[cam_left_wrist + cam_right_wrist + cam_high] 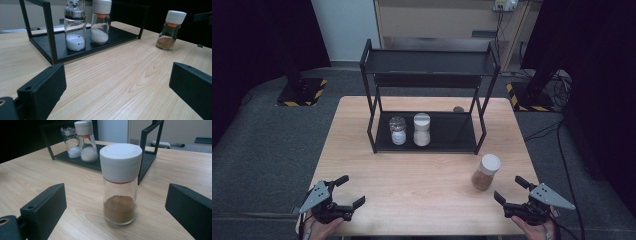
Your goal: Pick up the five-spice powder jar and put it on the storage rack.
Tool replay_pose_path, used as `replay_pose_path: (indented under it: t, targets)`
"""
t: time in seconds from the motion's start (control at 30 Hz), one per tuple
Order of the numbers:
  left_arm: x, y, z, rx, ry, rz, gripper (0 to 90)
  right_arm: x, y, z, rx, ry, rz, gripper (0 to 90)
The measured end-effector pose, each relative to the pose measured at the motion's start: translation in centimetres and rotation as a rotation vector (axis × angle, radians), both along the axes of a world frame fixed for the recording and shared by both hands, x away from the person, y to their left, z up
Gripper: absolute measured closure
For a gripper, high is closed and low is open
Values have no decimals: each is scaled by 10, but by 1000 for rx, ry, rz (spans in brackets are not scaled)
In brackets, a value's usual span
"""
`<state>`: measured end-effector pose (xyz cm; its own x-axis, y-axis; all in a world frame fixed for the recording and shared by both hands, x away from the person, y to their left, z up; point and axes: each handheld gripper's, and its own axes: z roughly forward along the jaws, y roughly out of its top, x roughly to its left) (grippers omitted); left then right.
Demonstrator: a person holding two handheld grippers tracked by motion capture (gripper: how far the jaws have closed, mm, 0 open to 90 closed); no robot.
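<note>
Right gripper [507,189] sits low at the near right corner of the surface [422,185], jaws spread wide with nothing between them, a hand [537,231] under it at the near edge. Just beyond it stands the brown spice jar [485,172], upright, white cap on, out on the bare wood near the rack's [427,95] right front leg. The right gripper view puts that jar dead centre between the open jaws, close in, and picks out what the high view can't: a thin orange ring under the cap and brown powder filling only the bottom part of the glass.

Over at the near left corner, the left gripper [350,190] is wide open too and empty, hand [319,231] low at the edge, jaws angled toward the far right. Its own view looks along the wood grain to the rack's bottom shelf, where the metal-capped shaker [74,27] and the white-capped jar [100,21] stand side by side, both holding white powder, with the brown jar well off to the right.
</note>
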<state>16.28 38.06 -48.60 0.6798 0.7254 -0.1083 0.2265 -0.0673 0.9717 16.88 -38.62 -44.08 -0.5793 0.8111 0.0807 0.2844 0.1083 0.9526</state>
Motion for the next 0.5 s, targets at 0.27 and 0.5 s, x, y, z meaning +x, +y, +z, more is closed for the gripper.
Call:
replay_pose_path:
  t: [0.27,0.5]
  targets:
    - [1,0,0,2,3,-1,0,5,-2,10,0,13,2,39]
    - [0,0,0,1,4,0,0,15,-2,20,7,21,9,39]
